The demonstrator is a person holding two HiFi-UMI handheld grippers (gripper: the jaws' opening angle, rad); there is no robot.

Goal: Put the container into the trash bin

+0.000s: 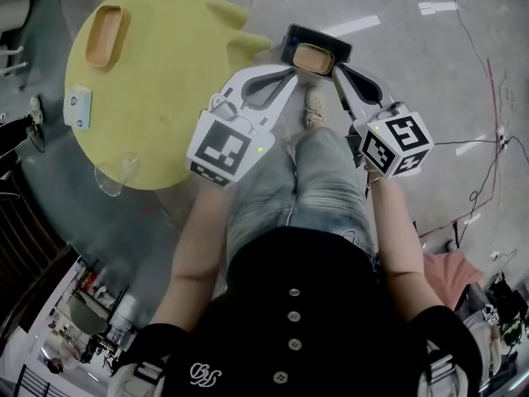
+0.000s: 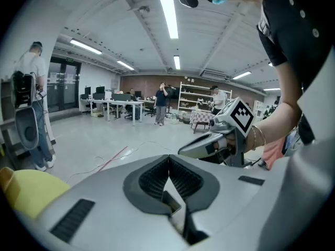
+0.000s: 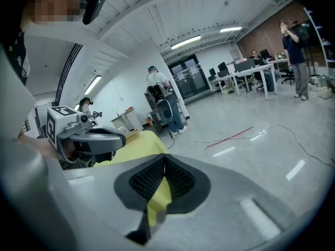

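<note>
In the head view a black-rimmed trash bin (image 1: 291,35) stands on the floor ahead of the person's feet, and a tan container (image 1: 314,58) lies in its mouth. My left gripper (image 1: 288,72) points at the bin's left side. Its jaws are shut with nothing between them, as the left gripper view (image 2: 168,157) also shows. My right gripper (image 1: 338,73) points at the bin's right side, also shut and empty (image 3: 165,158). Both are raised, clear of the bin. A second tan container (image 1: 107,35) rests on the yellow-covered round table (image 1: 178,81).
On the table lie a small white box (image 1: 78,107) and a clear cup (image 1: 116,175) near its front edge. The person's shoe (image 1: 314,107) is just below the bin. Cables run over the floor at right. People and desks stand far off in the room.
</note>
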